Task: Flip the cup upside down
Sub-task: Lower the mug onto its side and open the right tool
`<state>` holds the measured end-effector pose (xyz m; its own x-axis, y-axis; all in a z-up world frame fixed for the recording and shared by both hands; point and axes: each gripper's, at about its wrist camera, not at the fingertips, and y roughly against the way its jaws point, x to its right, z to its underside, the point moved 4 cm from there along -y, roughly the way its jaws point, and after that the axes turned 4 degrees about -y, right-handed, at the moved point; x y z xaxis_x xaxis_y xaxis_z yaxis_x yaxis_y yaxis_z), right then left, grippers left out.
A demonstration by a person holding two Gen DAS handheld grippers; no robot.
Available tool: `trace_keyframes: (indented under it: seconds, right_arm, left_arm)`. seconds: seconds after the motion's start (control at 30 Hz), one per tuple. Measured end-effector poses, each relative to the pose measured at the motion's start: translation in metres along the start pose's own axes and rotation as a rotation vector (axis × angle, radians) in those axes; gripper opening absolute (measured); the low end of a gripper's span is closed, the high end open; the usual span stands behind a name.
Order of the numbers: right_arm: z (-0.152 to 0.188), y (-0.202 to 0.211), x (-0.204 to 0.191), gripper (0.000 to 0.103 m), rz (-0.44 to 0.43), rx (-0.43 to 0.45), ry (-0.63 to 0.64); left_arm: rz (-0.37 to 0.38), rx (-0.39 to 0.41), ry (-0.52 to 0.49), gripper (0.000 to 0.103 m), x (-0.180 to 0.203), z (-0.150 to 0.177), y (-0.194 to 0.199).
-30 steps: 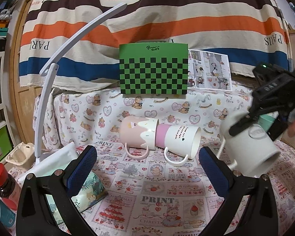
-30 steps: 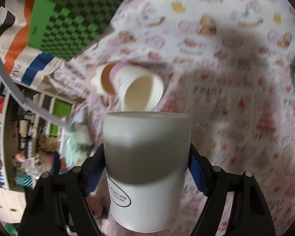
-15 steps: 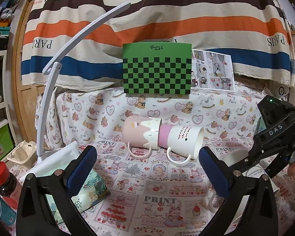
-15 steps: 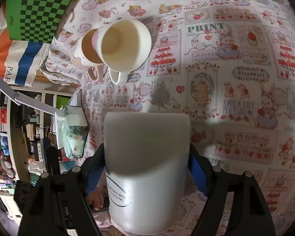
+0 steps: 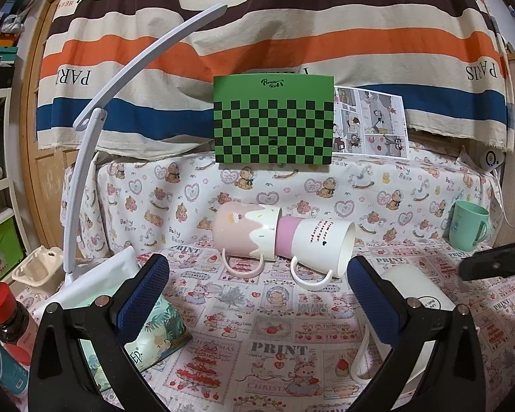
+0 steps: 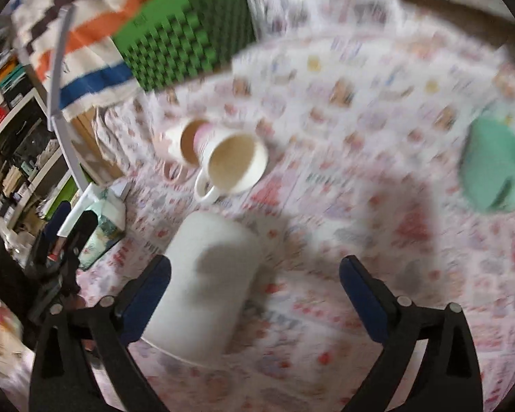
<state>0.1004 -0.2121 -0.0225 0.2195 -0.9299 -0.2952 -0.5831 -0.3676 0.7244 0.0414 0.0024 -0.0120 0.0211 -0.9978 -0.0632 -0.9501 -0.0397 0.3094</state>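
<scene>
White mug [image 6: 206, 285] stands inverted on the tabletop [image 6: 343, 309]. My right hand-held gripper [image 6: 255, 274] is spread apart, holding nothing; my left hand-held gripper [image 5: 257, 274] likewise apart.

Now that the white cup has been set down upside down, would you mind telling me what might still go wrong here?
1. The right claw is open, but its left finger sits right beside the white cup; pulling away could clip and topple it.
2. The blurred right wrist view suggests fast motion, raising that chance.
3. The cup's handle lies close behind the left claw, which might snag it.
</scene>
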Motion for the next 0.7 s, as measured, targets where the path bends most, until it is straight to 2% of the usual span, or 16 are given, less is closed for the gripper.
trace_keyframes:
  seconds: [0.17,0.3,0.4,0.53,0.7]
  right_arm:
    - [0.013,0.024,0.015,0.103,0.091,0.216,0.138]
    - [0.018,0.028,0.02,0.103,0.135,0.329,0.198]
    - [0.019,0.032,0.025,0.103,0.153,0.364,0.213]
    - [0.02,0.043,0.032,0.103,0.113,0.403,0.228]
    - [0.022,0.05,0.031,0.103,0.133,0.442,0.251]
  left_arm:
    - [-0.008,-0.005,0.002,0.103,0.0,0.001,0.0]
    - [-0.017,0.001,0.0,0.103,0.0,0.001,0.0]
    - [-0.018,0.001,0.001,0.103,0.0,0.001,0.001]
    - [-0.019,0.005,0.0,0.103,0.0,0.002,0.001]
    - [-0.023,0.004,0.004,0.103,-0.001,0.001,0.001]
